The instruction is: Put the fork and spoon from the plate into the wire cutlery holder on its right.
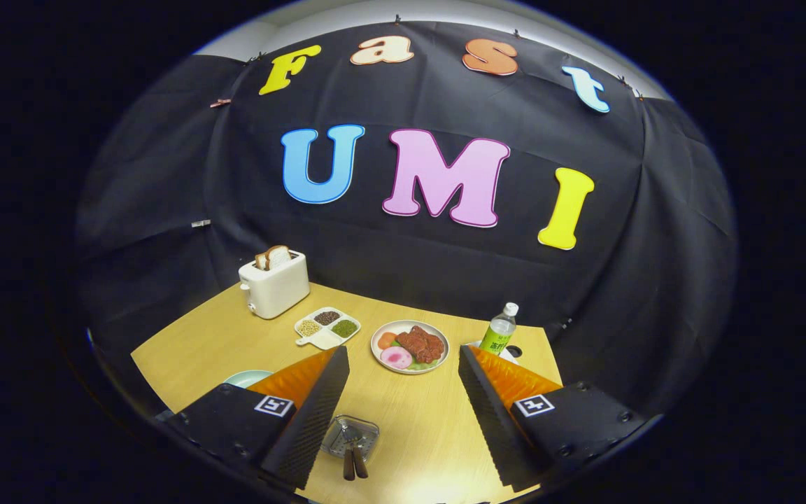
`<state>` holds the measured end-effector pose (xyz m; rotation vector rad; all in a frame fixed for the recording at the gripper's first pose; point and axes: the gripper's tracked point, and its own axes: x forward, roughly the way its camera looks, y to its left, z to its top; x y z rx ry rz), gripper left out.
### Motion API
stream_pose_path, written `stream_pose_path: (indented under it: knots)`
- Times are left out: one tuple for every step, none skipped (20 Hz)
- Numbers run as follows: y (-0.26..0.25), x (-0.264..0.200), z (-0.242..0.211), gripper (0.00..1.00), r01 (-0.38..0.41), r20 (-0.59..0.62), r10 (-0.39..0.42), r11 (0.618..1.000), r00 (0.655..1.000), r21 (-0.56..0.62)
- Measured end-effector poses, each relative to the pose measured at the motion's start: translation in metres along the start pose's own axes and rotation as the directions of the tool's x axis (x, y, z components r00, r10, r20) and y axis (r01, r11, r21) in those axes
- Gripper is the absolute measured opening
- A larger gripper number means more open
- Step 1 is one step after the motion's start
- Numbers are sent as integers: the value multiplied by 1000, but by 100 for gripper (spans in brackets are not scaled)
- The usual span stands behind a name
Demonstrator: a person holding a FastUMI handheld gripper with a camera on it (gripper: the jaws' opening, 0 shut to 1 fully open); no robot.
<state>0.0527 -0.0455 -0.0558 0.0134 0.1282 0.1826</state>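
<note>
The wire cutlery holder (351,435) stands on the wooden table (207,350), low between my fingers and close beside the left one. Two dark handles (354,463) stick out of it toward me; their heads are inside the mesh and I cannot make them out. A pale green plate (245,378) peeks out behind my left finger, to the left of the holder; most of it is hidden. My gripper (403,353) hangs well above the table, open, with nothing between its fingers.
Beyond the fingers lies a white plate of food (410,346). A divided dish of beans (327,327) and a white toaster with bread (273,283) stand farther back left. A green-labelled bottle (499,329) stands at the back right by a hole in the table.
</note>
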Motion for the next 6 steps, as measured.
stream_pose_path:
  knots:
    - [2,3,1,98,-5,0,5,1000,1000,-5]
    - [4,5,1,98,-8,-1,8,1000,1000,-12]
    - [8,7,2,98,-12,-1,12,1000,1000,-20]
    - [11,8,1,98,-14,-1,14,1000,1000,-27]
    - [14,9,1,98,-18,-2,17,999,1000,-34]
    - [17,8,1,98,-19,-3,19,999,1000,-37]
